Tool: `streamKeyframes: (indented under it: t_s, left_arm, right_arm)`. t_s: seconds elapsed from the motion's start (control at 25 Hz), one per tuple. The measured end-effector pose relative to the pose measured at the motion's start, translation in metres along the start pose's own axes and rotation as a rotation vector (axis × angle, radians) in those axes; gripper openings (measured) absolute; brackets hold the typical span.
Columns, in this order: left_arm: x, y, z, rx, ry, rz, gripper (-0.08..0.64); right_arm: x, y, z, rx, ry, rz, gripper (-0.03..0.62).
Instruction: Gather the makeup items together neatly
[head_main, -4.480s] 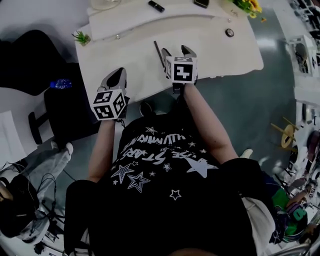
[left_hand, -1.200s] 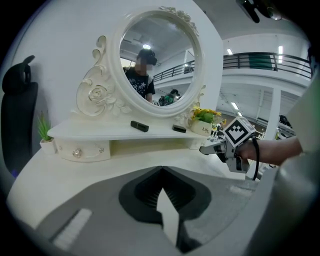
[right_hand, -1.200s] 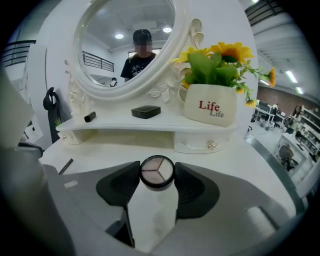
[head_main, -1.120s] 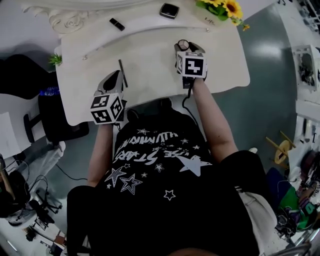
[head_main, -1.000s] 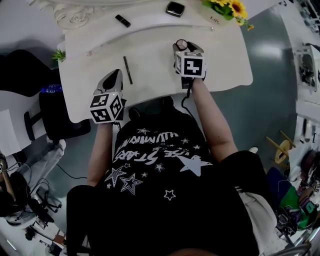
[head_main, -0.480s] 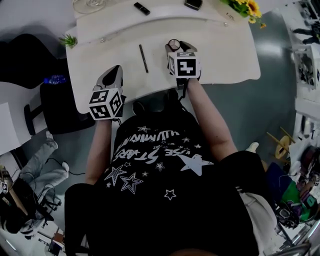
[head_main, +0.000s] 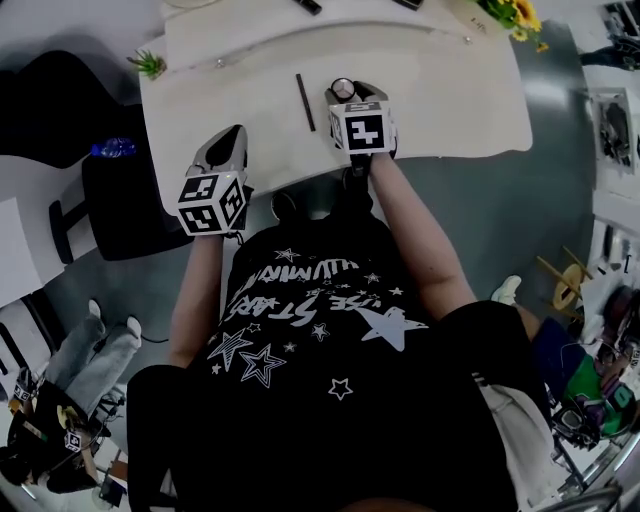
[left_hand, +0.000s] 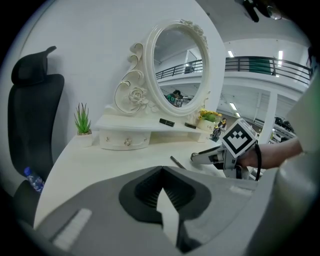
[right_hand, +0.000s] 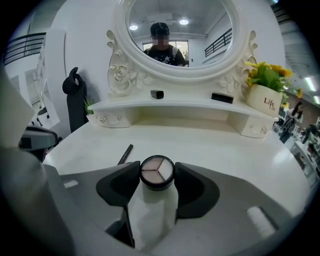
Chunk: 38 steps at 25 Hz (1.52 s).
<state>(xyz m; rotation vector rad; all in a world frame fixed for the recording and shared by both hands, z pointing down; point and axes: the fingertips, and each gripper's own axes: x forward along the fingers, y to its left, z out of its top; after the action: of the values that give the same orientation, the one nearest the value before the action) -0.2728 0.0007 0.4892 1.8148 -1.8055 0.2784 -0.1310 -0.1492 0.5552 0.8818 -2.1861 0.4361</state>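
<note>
Three powder shades (right_hand: 156, 168) fill the round compact (right_hand: 157, 181) clamped in right tongs (right_hand: 156, 173).

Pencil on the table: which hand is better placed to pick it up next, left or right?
Probably left. The left tool is shut and empty, so it is free to open on the pencil. The right tool, though nearer, is shut on the round compact.
</note>
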Motion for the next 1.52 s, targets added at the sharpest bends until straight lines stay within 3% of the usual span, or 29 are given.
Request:
streamKeyframes:
  t_s: [0.64, 0.88, 1.52]
  left_arm:
    - [-0.008, 0.011, -0.011, -0.033, -0.004, 0.017, 0.0]
    - [-0.007, 0.006, -0.005, -0.039, -0.022, 0.021, 0.0]
    - [0.001, 0.019, 0.035, -0.057, -0.113, 0.096, 0.0]
  right_arm:
    - [0.015, 0.017, -0.014, -0.041, 0.049, 0.004, 0.25]
    - [0.007, 0.012, -0.007, -0.046, 0.024, 0.012, 0.301]
    - [-0.007, -0.01, 0.108, -0.08, -0.166, 0.037, 0.321]
